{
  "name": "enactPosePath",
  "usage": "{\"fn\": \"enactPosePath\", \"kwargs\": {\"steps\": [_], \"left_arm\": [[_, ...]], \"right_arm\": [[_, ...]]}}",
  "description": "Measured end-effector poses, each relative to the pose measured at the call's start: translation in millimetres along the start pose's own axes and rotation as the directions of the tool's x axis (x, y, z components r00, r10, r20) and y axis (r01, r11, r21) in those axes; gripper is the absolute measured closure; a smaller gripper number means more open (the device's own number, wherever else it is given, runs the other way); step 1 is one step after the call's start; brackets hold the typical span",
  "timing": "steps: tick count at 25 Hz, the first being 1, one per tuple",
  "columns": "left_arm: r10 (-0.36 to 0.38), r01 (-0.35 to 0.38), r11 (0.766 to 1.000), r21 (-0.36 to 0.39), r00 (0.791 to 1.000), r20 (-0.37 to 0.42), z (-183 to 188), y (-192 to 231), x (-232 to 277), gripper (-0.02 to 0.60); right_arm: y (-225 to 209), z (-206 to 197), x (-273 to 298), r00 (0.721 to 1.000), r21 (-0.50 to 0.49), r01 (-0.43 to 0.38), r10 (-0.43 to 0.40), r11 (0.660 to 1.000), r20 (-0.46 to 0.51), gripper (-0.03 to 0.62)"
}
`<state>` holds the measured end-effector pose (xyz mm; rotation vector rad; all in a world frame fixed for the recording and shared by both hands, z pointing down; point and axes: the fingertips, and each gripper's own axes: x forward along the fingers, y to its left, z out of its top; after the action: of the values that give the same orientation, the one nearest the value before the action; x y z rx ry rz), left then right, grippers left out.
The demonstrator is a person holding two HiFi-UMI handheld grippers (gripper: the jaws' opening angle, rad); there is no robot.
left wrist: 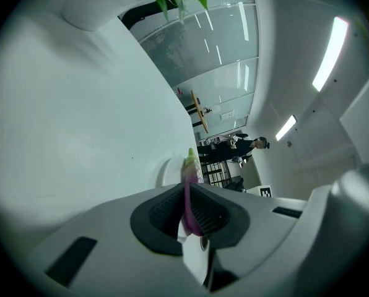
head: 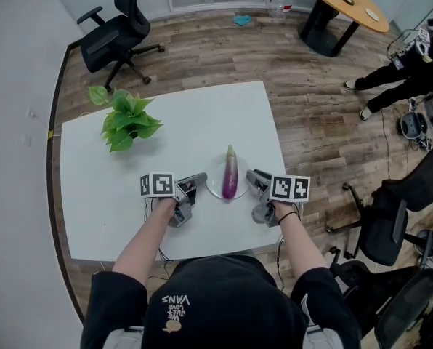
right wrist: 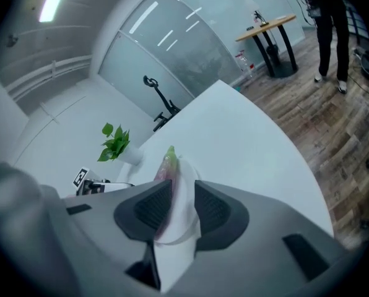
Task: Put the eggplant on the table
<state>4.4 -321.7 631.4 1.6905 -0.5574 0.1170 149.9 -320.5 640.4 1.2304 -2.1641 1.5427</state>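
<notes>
A purple eggplant [head: 230, 174] with a green stem end lies on a small white plate [head: 217, 187] near the front of the white table [head: 187, 122]. My left gripper [head: 198, 180] rests just left of the plate, jaws pointing at it. Through their narrow gap I see the eggplant [left wrist: 191, 166] on the plate [left wrist: 168, 173]; nothing is between them. My right gripper [head: 253, 177] sits just right of the plate, open. Its jaws [right wrist: 183, 203] frame the eggplant [right wrist: 167, 164] and the plate [right wrist: 186, 218] rim, and the pads press on nothing.
A potted green plant [head: 126, 122] stands at the table's back left. A black office chair [head: 115, 31] is beyond the table, and a round wooden table [head: 344, 2] is at the far right. A person [head: 398, 71] and more chairs [head: 391, 224] are to the right.
</notes>
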Motion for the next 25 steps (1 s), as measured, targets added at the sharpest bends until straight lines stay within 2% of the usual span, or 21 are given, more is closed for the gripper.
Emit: {"fn": "enactPosePath", "kwargs": {"steps": [5,7,9,11,16,21,25], "left_arm": [[-0.044,0.036,0.993,0.112,0.997,0.062,7,-30,-1,0.554],[-0.057,0.041,0.986,0.165,0.994,0.095,10,-43,-3,0.554],[-0.067,0.037,0.972,0.233,0.99,0.122,12,-55,-8,0.554],[-0.077,0.027,0.948,0.317,0.986,0.148,13,-67,-13,0.554],[-0.077,-0.056,0.843,0.536,0.972,0.223,13,-98,-30,0.555],[-0.096,-0.125,0.758,0.64,0.95,0.299,5,-119,-48,0.557],[-0.091,-0.201,0.66,0.724,0.935,0.342,-7,-131,-62,0.558]], "right_arm": [[27,14,-9,0.996,-0.125,-0.035,0.045,0.992,0.076,0.482],[37,16,-14,0.992,-0.147,-0.053,0.069,0.988,0.104,0.528],[46,16,-19,0.989,-0.183,-0.052,0.076,0.982,0.127,0.546],[55,17,-25,0.985,-0.247,-0.033,0.073,0.968,0.156,0.553],[79,22,-49,0.962,-0.398,0.046,0.067,0.916,0.266,0.569],[104,21,-73,0.934,-0.477,0.094,0.089,0.874,0.347,0.572],[121,17,-90,0.905,-0.534,0.15,0.102,0.832,0.413,0.574]]}}
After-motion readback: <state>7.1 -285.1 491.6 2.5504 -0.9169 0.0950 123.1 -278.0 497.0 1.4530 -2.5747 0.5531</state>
